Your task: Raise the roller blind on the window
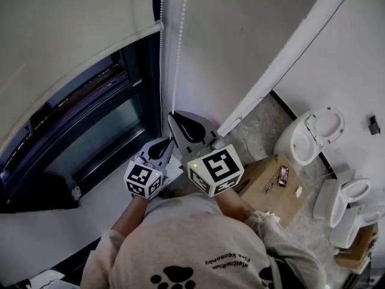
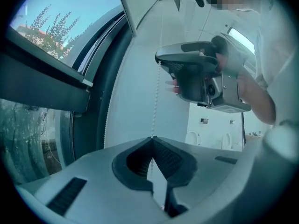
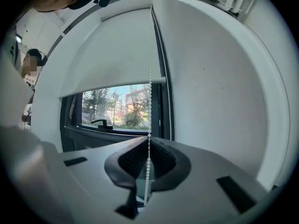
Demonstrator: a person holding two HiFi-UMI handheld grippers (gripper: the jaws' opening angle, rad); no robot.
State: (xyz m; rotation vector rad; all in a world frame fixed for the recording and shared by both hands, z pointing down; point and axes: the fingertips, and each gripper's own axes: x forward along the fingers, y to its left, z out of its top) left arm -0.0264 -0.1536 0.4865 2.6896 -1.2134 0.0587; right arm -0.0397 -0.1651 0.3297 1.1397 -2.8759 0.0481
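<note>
The white roller blind (image 1: 66, 35) hangs partly down over the dark window (image 1: 90, 125); its bottom bar (image 3: 112, 87) crosses the glass in the right gripper view. A white bead chain (image 1: 177, 47) hangs down the wall beside the frame. My right gripper (image 1: 173, 114) is shut on that bead chain (image 3: 150, 106), which runs down between its tips (image 3: 149, 137). Just below and to the left, my left gripper (image 1: 172, 139) is shut on the same bead chain (image 2: 156, 101) at its tips (image 2: 152, 137). The right gripper (image 2: 201, 78) shows above in the left gripper view.
A second strand of the chain (image 3: 167, 101) hangs by the window frame. A white pipe (image 1: 283, 59) slants down the wall. On the floor to the right stand a cardboard box (image 1: 271, 185) and several white toilets (image 1: 313, 134). A window handle (image 3: 100, 122) sits on the frame.
</note>
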